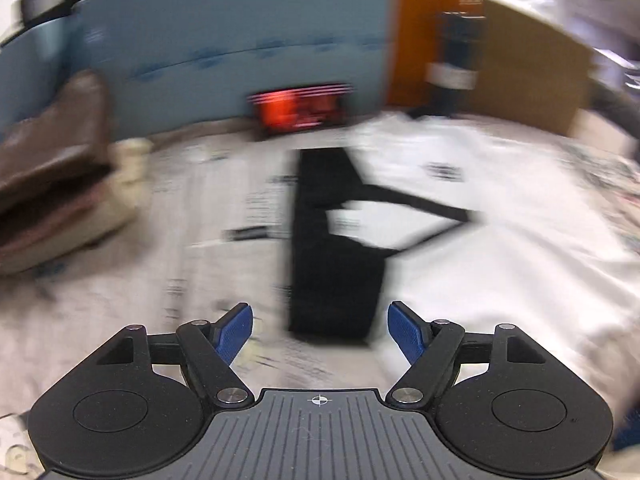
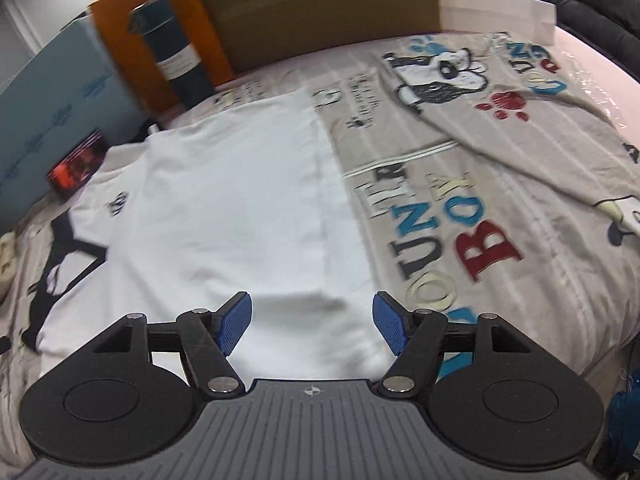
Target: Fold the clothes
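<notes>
On the printed bedsheet (image 2: 460,168), one white T-shirt (image 2: 224,200) lies beneath two grippers, left gripper (image 1: 320,330) and right gripper (image 2: 312,326), fingers apart.

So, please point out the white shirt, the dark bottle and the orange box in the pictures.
white shirt (image 2: 224,216): right wrist view, on the flat middle of the fabric.
dark bottle (image 2: 176,52): right wrist view, on its body near the pale label.
orange box (image 2: 120,20): right wrist view, on its front face left of the bottle.

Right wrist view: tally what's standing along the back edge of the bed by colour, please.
Blue-grey: 1, the panel
Orange: 1, the box
Dark teal: 1, the bottle
Brown: 1, the cardboard box
White: 1, the box
Total: 5
</notes>
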The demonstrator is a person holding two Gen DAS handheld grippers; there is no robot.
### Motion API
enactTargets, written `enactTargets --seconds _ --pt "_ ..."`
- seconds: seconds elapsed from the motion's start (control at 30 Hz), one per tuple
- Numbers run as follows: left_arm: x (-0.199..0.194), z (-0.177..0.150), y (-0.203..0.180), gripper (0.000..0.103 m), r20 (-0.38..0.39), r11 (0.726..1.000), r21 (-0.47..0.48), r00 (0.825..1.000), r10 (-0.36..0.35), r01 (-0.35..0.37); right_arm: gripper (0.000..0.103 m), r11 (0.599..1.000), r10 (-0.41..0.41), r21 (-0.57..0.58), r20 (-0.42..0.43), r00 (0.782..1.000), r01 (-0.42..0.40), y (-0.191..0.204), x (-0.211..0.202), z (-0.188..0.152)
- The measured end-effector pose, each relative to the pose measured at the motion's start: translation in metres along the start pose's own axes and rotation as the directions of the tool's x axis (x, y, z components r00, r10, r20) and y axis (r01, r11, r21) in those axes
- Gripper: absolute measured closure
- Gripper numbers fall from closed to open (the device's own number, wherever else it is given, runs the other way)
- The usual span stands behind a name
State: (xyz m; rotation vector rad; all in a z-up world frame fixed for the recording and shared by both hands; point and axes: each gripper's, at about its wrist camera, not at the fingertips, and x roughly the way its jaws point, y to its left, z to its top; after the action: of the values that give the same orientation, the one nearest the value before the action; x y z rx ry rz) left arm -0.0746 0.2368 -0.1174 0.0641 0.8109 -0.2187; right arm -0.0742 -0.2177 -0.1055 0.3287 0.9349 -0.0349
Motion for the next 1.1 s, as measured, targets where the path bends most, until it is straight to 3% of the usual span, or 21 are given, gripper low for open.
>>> enactTargets --seconds 0.07,0.13,0.2,0.27,0.3,0.33,0.43,0.5,0.53,0.67,0.8,0.87,0.97,1.0,1.03,1.1 --pt "-0.010 -0.009 -0.019 0.026 -0.013 0.990 0.121 0.998 -0.069 0.070 0.038 0.998 0.044 -0.036 -0.028 0.999 -0.045 0.015 0.000 -0.008" --pt "-0.015 -0.015 -0.029 0.027 -0.069 0.978 0.138 0.987 -0.147 0.156 0.038 0.992 0.107 -0.066 -0.073 0.992 -0.112 0.032 0.004 -0.015" --pt "-0.007 -0.022 -0.025 0.028 -0.094 0.979 0.012 0.975 -0.200 0.202 0.040 0.976 0.201 -0.054 -0.128 0.971 -0.209 0.045 0.009 -0.022" --pt "0.002 -0.030 -0.020 0.031 -0.110 0.963 -0.119 0.961 -0.255 0.242 0.041 0.954 0.288 -0.032 -0.186 0.939 -0.299 0.057 0.014 -0.029" --pt "0.007 -0.034 -0.017 0.037 -0.116 0.948 -0.184 0.952 -0.283 0.259 0.041 0.944 0.317 -0.029 -0.210 0.925 -0.329 0.063 0.016 -0.032" --pt "0.012 -0.038 -0.015 0.051 -0.119 0.929 -0.249 0.943 -0.310 0.274 0.041 0.936 0.333 -0.033 -0.231 0.914 -0.350 0.069 0.019 -0.035" --pt "0.025 -0.049 -0.007 0.076 -0.118 0.846 -0.435 0.912 -0.393 0.308 0.041 0.936 0.326 -0.047 -0.249 0.912 -0.348 0.069 0.021 -0.037" --pt "0.028 -0.055 -0.009 0.090 -0.115 0.831 -0.464 0.909 -0.401 0.308 0.041 0.939 0.316 -0.056 -0.256 0.914 -0.340 0.067 0.021 -0.037" --pt "0.026 -0.058 -0.011 0.091 -0.113 0.828 -0.467 0.908 -0.404 0.310 0.041 0.940 0.311 -0.060 -0.259 0.914 -0.337 0.066 0.022 -0.038" --pt "0.008 -0.065 -0.023 0.097 -0.162 0.848 -0.425 0.895 -0.416 0.317 0.041 0.944 0.290 -0.077 -0.272 0.918 -0.322 0.062 0.023 -0.039" --pt "-0.006 -0.077 -0.037 0.098 -0.247 0.892 -0.348 0.890 -0.384 0.288 0.041 0.947 0.270 -0.094 -0.284 0.920 -0.307 0.057 0.024 -0.040" --pt "-0.009 -0.077 -0.045 0.097 -0.276 0.922 -0.274 0.896 -0.348 0.274 0.041 0.949 0.259 -0.103 -0.290 0.921 -0.299 0.055 0.025 -0.040" --pt "-0.026 -0.067 -0.059 0.086 -0.230 0.981 -0.064 0.954 -0.193 0.183 0.041 0.952 0.185 -0.191 -0.264 0.947 -0.239 0.049 0.020 -0.040" --pt "-0.033 -0.062 -0.065 0.077 -0.194 0.988 0.029 0.971 -0.142 0.150 0.041 0.948 0.155 -0.235 -0.247 0.957 -0.214 0.047 0.018 -0.041" --pt "-0.039 -0.058 -0.071 0.062 -0.152 0.986 0.120 0.984 -0.094 0.113 0.041 0.942 0.125 -0.277 -0.228 0.966 -0.188 0.045 0.015 -0.041" --pt "-0.050 -0.053 -0.087 0.048 -0.055 0.958 0.276 0.996 -0.070 0.082 0.041 0.922 0.076 -0.359 -0.194 0.978 -0.143 0.041 0.012 -0.042"
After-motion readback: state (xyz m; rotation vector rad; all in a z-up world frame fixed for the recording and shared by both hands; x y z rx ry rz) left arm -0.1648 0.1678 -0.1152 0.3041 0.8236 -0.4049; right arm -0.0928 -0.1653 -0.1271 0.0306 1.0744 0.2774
